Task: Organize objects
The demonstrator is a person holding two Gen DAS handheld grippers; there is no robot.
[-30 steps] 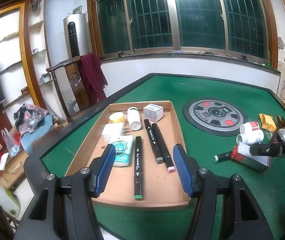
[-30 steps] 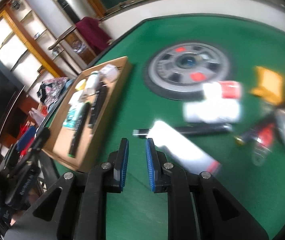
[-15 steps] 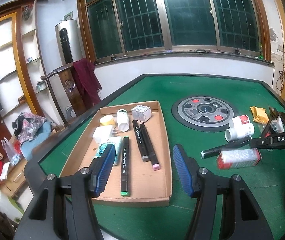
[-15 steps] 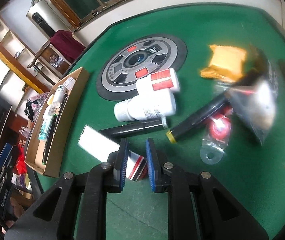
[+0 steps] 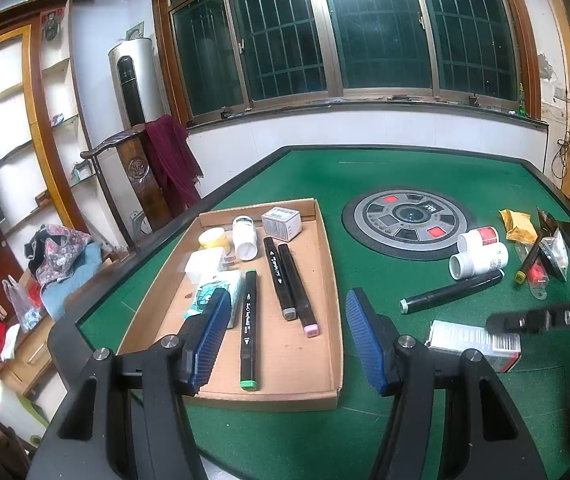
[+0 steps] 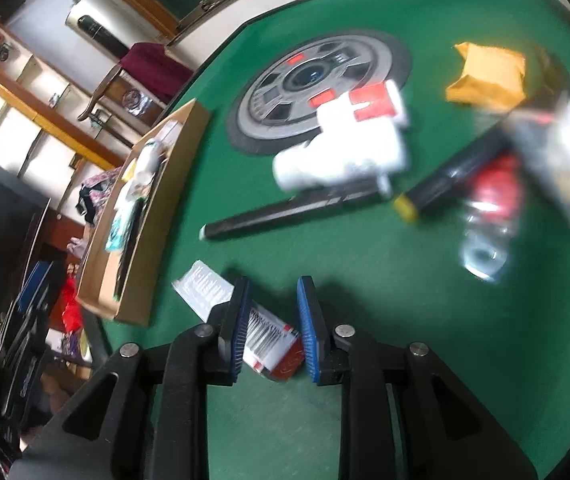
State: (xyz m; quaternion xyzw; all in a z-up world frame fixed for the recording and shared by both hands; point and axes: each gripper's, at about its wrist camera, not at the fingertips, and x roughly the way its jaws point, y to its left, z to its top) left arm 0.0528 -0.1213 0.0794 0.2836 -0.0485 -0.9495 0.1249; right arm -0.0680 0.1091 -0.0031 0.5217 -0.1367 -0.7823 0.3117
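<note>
On the green desk (image 5: pixel 385 168) lay a shallow cardboard tray (image 5: pixel 327 264). It held three black markers (image 5: pixel 248 320), an upright-capped white bottle (image 5: pixel 243 236) lying flat, a yellow-lidded jar (image 5: pixel 213 237), a small grey box (image 5: pixel 281 223), a white plug (image 5: pixel 206 265) and a teal-printed packet (image 5: pixel 209 296). The left tool (image 5: pixel 285 336) hung over the tray's near end, its jaws standing about half apart with nothing in them. The right tool (image 6: pixel 272 324) had just been opening its jaws; they straddled one end of the white-and-red box (image 6: pixel 269 336) lying on the desk beside the tray, without pressing it. Beyond lay two white bottles (image 6: pixel 345 148) and two more markers (image 6: pixel 285 212).
</note>
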